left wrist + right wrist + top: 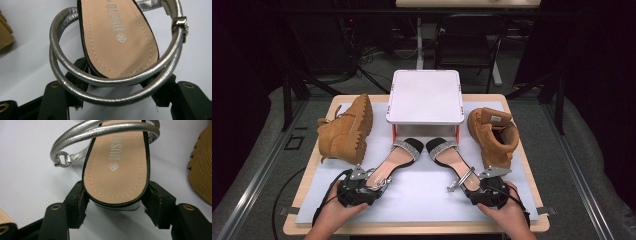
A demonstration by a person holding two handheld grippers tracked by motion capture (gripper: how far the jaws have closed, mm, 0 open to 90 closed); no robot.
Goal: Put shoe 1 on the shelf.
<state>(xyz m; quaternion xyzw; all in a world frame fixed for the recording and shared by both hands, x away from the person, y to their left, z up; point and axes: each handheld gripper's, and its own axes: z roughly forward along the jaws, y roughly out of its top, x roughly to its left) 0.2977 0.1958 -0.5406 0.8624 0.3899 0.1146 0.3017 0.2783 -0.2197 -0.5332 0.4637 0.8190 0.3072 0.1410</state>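
Note:
Two black sandals with beige insoles and silver ankle straps lie toes-away on the white mat. My left gripper (376, 185) grips the heel end of the left sandal (398, 159). In the left gripper view its insole (117, 37) lies between the jaws, and the looped silver strap (110, 81) crosses in front of the pads. My right gripper (471, 188) holds the heel end of the right sandal (448, 154). In the right gripper view both pads (79, 200) press against the sides of the heel (116, 175). Each gripper is held by a hand at the table's near edge.
A tan boot (346, 131) lies on its side at the left, its sole facing the sandals. Another tan boot (493, 136) stands at the right. Behind the sandals' toes stands a white raised stand (425, 97) on red legs. The mat (422, 200) is bare between the grippers.

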